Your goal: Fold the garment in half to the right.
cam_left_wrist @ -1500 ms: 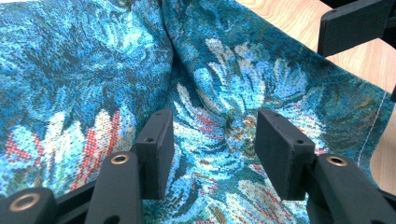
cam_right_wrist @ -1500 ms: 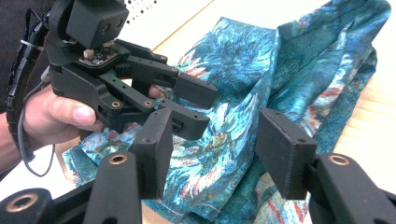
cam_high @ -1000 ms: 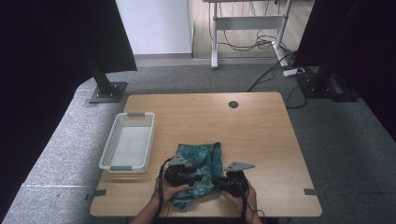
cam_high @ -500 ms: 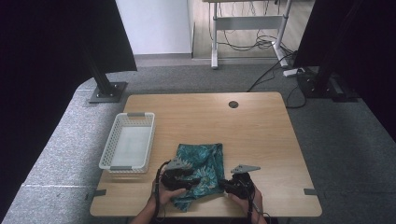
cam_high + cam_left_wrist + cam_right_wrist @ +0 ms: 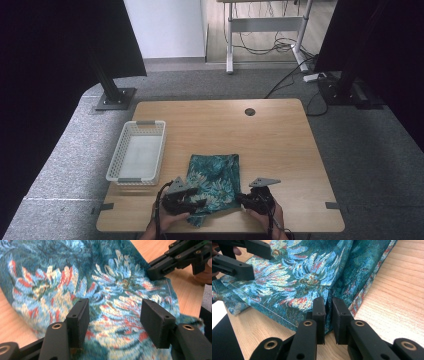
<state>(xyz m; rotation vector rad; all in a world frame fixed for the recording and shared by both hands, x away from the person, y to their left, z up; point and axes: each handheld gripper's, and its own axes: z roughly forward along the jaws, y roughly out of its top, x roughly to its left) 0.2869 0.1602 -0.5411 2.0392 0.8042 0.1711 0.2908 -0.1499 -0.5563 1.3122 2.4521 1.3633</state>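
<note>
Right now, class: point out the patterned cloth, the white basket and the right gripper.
patterned cloth (image 5: 214, 175), high view, middle of the fabric.
white basket (image 5: 143, 123), high view, far rim.
right gripper (image 5: 328, 312), right gripper view, between the fingertips.

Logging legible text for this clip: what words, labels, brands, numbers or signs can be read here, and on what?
None can be read.
Cloth: a flower pattern, no lettering.
Basket: plain white, no label.
Table: bare wood, no marks.
Left gripper and right gripper: black jaws with no print.
</note>
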